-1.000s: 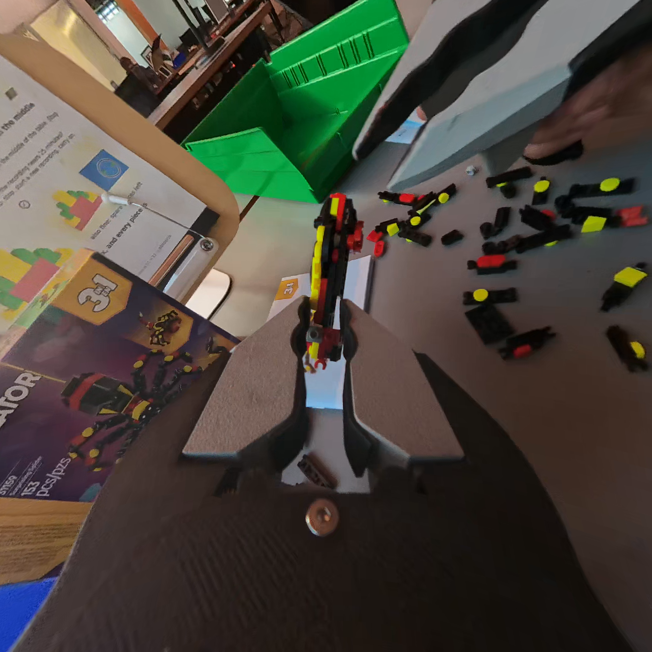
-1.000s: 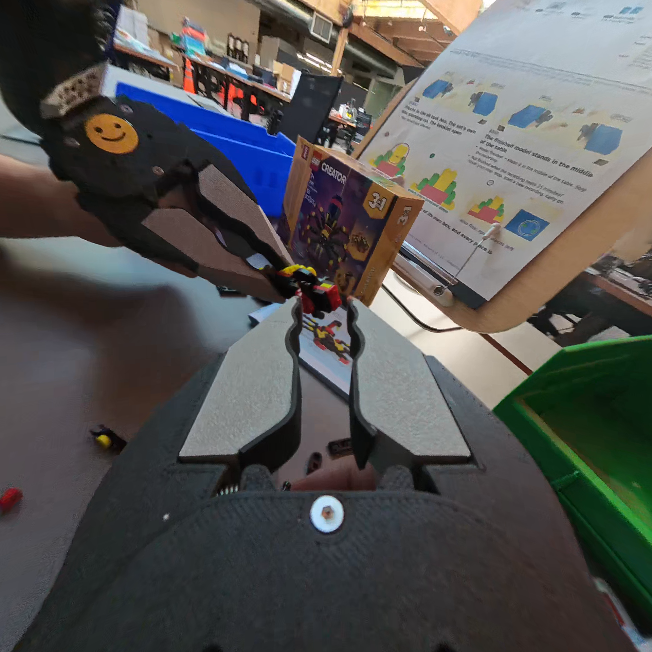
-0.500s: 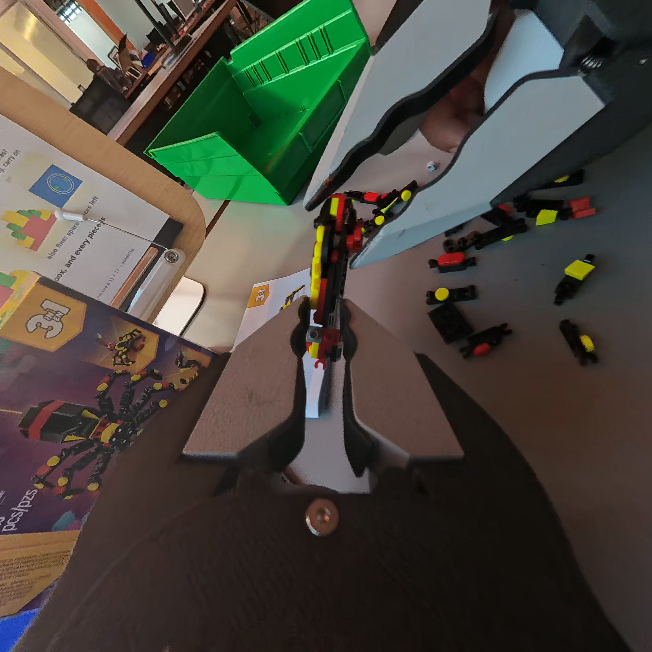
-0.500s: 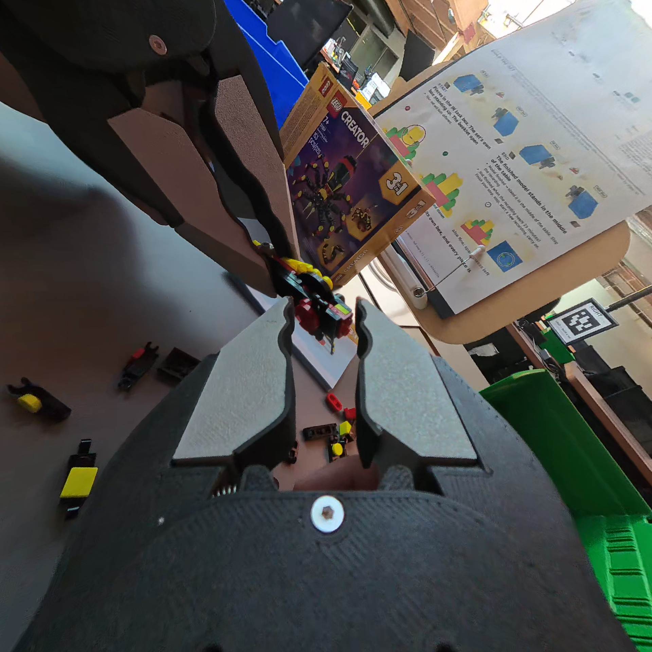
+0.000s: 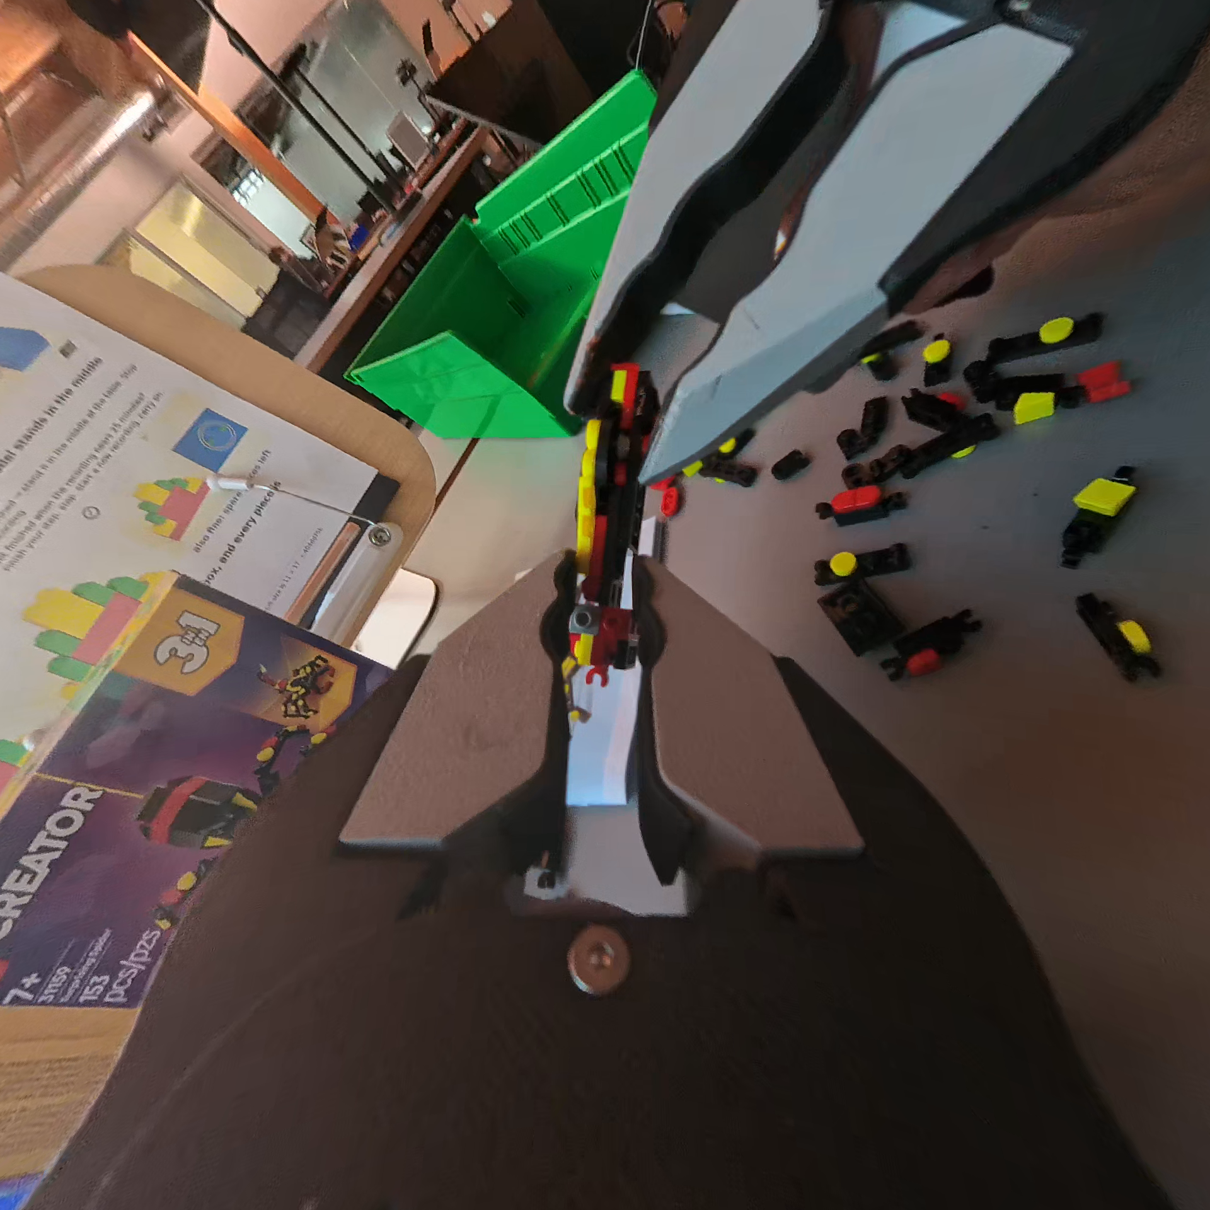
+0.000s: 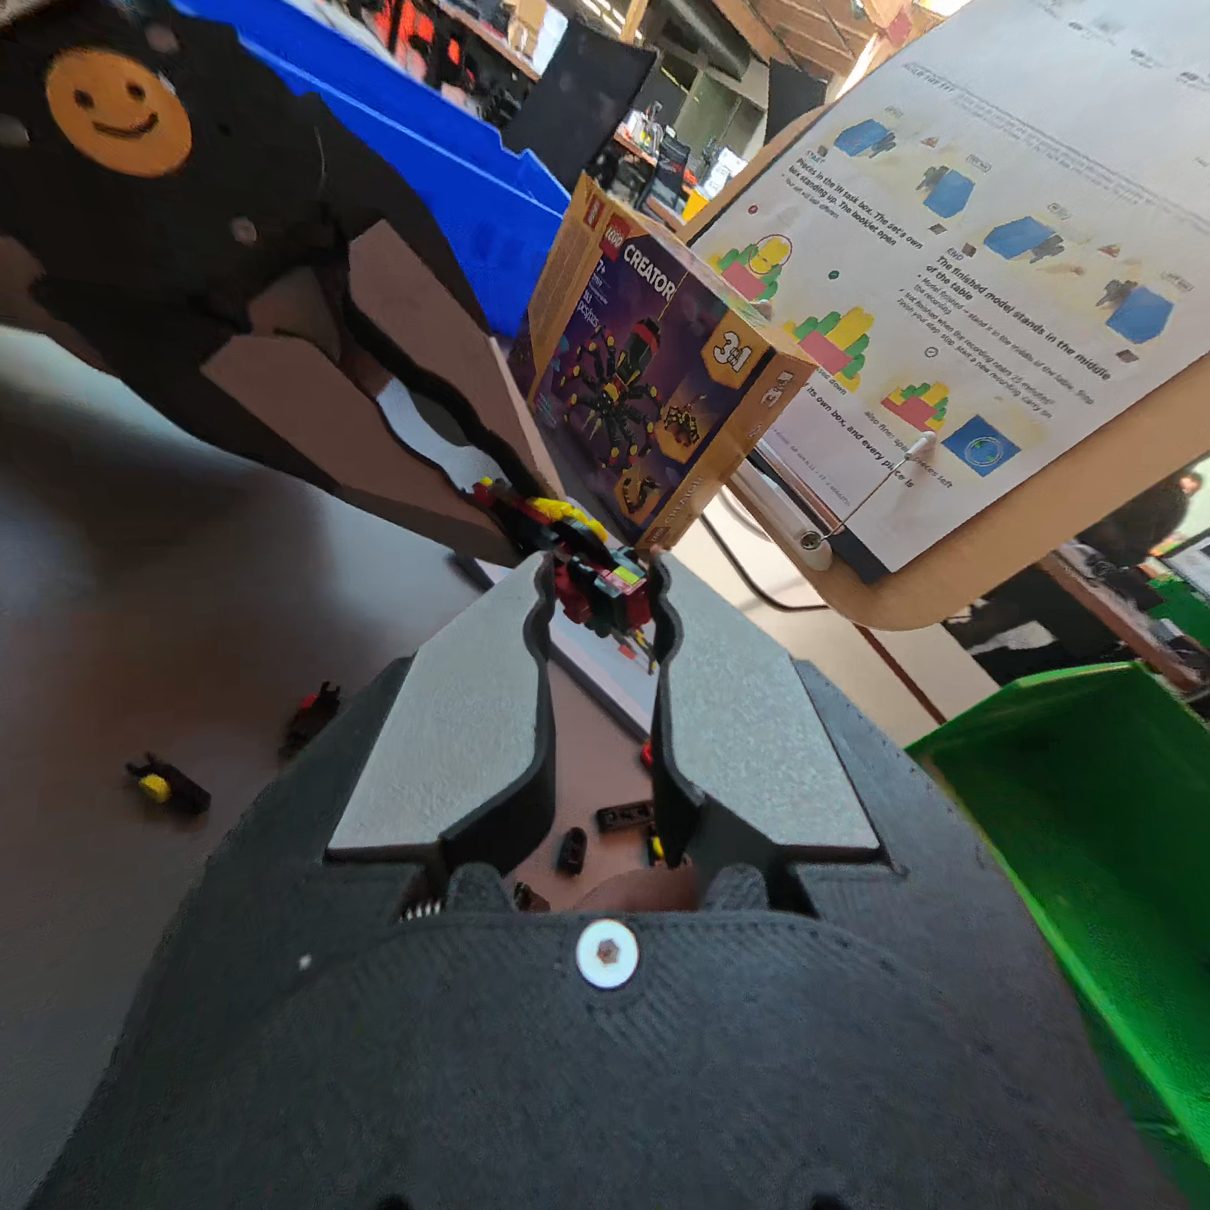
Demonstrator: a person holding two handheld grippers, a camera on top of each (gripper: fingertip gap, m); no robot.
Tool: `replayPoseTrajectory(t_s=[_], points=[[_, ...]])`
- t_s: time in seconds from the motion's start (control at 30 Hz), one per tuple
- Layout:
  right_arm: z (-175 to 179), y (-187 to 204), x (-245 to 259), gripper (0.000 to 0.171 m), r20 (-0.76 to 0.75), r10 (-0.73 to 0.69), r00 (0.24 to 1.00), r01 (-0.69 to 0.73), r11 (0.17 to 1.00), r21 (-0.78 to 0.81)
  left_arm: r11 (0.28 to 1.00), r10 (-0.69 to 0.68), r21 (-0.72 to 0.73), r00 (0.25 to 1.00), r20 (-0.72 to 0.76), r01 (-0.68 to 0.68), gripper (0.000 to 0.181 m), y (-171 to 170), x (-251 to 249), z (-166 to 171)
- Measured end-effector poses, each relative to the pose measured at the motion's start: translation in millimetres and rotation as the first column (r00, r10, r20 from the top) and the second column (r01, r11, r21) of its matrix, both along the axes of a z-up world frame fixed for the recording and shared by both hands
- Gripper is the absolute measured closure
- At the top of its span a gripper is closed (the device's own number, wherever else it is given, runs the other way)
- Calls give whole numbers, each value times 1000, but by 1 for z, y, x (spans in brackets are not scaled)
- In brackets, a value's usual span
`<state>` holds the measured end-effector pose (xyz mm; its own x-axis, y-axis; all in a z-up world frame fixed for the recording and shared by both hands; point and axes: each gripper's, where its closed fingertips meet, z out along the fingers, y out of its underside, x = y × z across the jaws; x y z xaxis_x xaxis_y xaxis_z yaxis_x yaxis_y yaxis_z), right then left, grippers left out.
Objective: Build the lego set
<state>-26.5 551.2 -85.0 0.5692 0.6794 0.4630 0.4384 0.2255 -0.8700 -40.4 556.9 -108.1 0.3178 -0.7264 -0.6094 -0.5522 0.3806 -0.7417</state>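
Note:
A long black, red and yellow lego model (image 5: 605, 497) is held in the air between both grippers. My left gripper (image 5: 602, 576) is shut on its near end. My right gripper (image 5: 619, 432) comes in from the top right, and its fingers press on both sides of the far end. In the right wrist view, my right gripper (image 6: 597, 569) holds the model's end (image 6: 599, 589), and the left gripper (image 6: 524, 514) grips the other end from the upper left. Several loose black, red and yellow pieces (image 5: 864, 504) lie on the grey table (image 5: 982, 753).
A green bin (image 5: 497, 340) stands behind the model; it also shows at the right of the right wrist view (image 6: 1080, 818). The set's box (image 5: 164, 753) and an instruction board (image 5: 131, 445) stand at the left. A white booklet (image 6: 589, 661) lies under the model. A blue bin (image 6: 425, 144) is behind. Less than 4 cm separates the two grippers' tips.
My right gripper has come in from the right and closed around the model's far end. The left gripper has kept its hold and tilted a little.

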Motion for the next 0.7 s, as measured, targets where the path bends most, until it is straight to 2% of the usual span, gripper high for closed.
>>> replayPoseTrajectory(t_s=[0.07, 0.33, 0.7], points=[[2, -1, 1, 146, -28, 19, 999, -20, 1000, -24, 1000, -10, 4, 1000, 13, 10, 167, -2, 1, 2], [-8, -4, 2, 146, 26, 69, 997, -68, 997, -39, 998, -49, 25, 998, -26, 50, 167, -3, 3, -7], [-20, -8, -4, 150, 106, 86, 991, -84, 996, -18, 998, -21, 63, 992, -128, 29, 171, 6, -4, -18]])
